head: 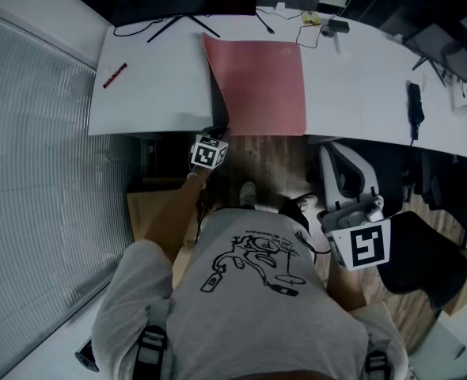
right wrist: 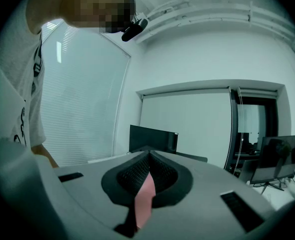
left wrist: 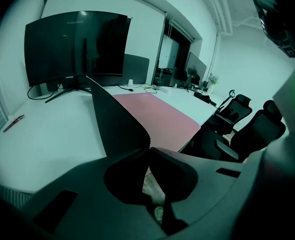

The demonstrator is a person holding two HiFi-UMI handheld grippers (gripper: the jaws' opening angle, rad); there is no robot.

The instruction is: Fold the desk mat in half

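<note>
Left gripper (head: 216, 133) clamps the desk mat (head: 261, 85) at its raised near corner.

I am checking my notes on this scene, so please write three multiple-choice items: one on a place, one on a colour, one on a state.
1. Where does the red pen lie?
A. on the desk, left of the desk mat
B. on the desk mat
C. right of the desk mat

2. What colour is the desk mat's upper face?
A. blue
B. pink
C. green

3. What is the state of the left hand-held gripper?
A. open above the desk
B. lying flat on the desk
C. shut on the desk mat's corner

Answers:
1 A: it lies on bare white desk, apart from the mat.
2 B: the flat part shows pink and the raised underside is dark.
3 C: its jaws pinch the lifted corner.
</note>
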